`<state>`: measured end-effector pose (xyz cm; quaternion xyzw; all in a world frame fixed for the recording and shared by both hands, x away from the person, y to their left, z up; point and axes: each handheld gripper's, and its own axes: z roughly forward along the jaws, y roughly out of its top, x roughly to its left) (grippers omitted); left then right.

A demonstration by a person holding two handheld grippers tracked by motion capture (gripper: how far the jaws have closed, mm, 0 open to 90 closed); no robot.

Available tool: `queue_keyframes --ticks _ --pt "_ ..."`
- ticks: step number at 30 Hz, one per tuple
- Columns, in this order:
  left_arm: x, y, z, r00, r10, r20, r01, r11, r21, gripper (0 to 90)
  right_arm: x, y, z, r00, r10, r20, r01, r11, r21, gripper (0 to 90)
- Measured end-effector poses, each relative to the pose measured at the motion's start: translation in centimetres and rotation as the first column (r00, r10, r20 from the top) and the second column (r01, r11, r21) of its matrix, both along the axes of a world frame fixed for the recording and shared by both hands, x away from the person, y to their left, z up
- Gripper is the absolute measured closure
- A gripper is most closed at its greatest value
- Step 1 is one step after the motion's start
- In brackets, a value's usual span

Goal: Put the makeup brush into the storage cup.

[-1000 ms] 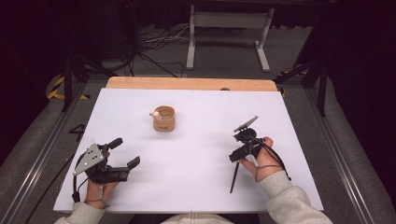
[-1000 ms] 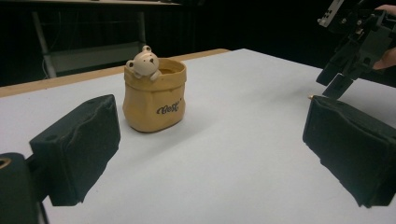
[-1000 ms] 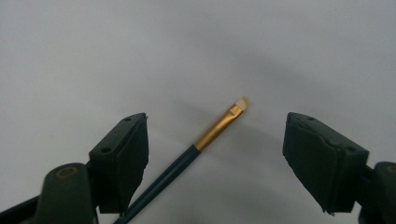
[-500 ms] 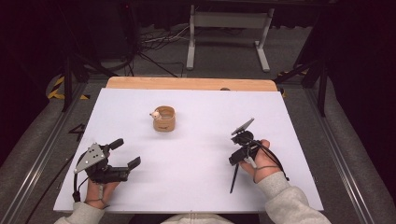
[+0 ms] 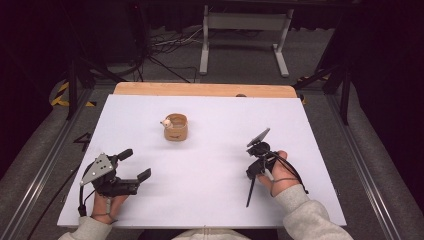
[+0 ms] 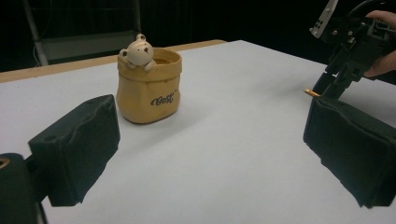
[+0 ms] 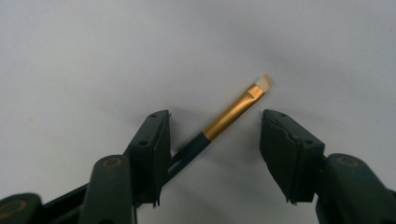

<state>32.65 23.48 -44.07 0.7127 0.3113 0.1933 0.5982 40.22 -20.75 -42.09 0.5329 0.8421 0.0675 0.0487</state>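
**Fig.: Handheld grippers & operator, appearance**

Left gripper (image 5: 135, 164): black body w/ grey three-cornered plate on top, drilled w/ small holes; a thin black cable trailed from it. Jaws were thick black blocks, matte, w/ slightly wavy faces and a round hole in one side. Right gripper (image 7: 212, 156): same black build, grey plate, black cable looped at the hand (image 5: 281, 175); brass-coloured screws sat at the jaw bases, small holes in the pad sides. Person wore light grey sweatshirt sleeves (image 5: 309, 220) w/ ribbed cuffs.
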Motion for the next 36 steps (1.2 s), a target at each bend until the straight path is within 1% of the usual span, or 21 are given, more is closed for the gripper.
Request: queue_keyframes --ticks 4,6,8,9,10,14,15,19,20,22,24,29,32,36 --pt "0.0 0.0 0.0 1.0 -0.001 0.0 0.001 1.0 0.01 4.7 0.0 0.0 0.1 1.0 0.006 0.0 -0.006 1.0 -0.019 51.2" --pt "0.0 -0.1 0.0 1.0 -0.003 -0.002 0.003 0.9999 0.012 4.7 0.0 0.1 0.1 0.9999 0.014 -0.003 -0.014 1.0 -0.023 56.2" --pt "0.0 0.0 0.0 1.0 -0.002 0.0 0.002 0.9999 0.014 4.7 -0.1 0.2 0.1 0.9998 0.018 -0.007 -0.018 1.0 -0.023 57.8" --pt "0.0 -0.1 0.0 1.0 -0.007 -0.004 0.007 0.9999 0.013 4.7 -0.1 0.3 0.1 0.9997 0.024 -0.009 -0.024 0.999 -0.027 62.1" --pt "0.0 -0.1 0.0 1.0 -0.007 -0.004 0.007 0.9999 0.013 5.0 -0.1 0.3 0.1 0.9997 0.024 -0.009 -0.024 0.999 -0.027 62.1" --pt "-0.1 0.0 0.1 0.9999 -0.012 0.009 0.011 0.9998 0.016 6.2 -0.1 0.6 0.2 0.9993 0.034 -0.015 -0.034 0.999 -0.032 72.9" --pt "-0.1 0.0 0.1 0.9999 -0.012 0.009 0.011 0.9998 0.016 6.5 -0.1 0.6 0.2 0.9993 0.034 -0.015 -0.034 0.999 -0.032 72.9" --pt "-0.1 -0.1 0.1 0.9997 -0.023 0.007 0.023 0.9996 0.018 7.8 -0.1 0.8 0.1 0.999 0.042 -0.018 -0.043 0.998 -0.039 80.1" --pt "-0.1 -0.1 0.1 0.9997 -0.023 0.007 0.023 0.9996 0.018 8.5 -0.1 0.8 0.1 0.999 0.042 -0.018 -0.043 0.998 -0.039 80.1" --pt "-0.1 -0.1 0.0 0.9994 -0.033 0.001 0.033 0.9993 0.017 10.2 -0.1 1.0 0.1 0.9987 0.045 -0.024 -0.045 0.998 -0.041 83.0" --pt "-0.1 -0.2 0.0 0.9993 -0.036 0.001 0.036 0.9991 0.02 11.0 -0.1 1.0 0.1 0.9987 0.045 -0.024 -0.046 0.998 -0.046 83.4" --pt "-0.1 0.0 0.1 0.9995 -0.03 0.001 0.03 0.9993 0.021 11.5 -0.1 1.1 0.2 0.9981 0.057 -0.025 -0.058 0.997 -0.051 83.9" --pt "-0.1 -0.1 0.0 0.9997 -0.023 0.008 0.023 0.9994 0.026 11.4 -0.2 1.1 0.2 0.9977 0.066 -0.016 -0.067 0.996 -0.055 84.0" --pt "-0.1 -0.1 0.0 0.9998 -0.018 0.004 0.018 0.9994 0.029 13.0 -0.3 0.9 0.4 0.9966 0.082 0.0 -0.082 0.996 -0.029 84.0"
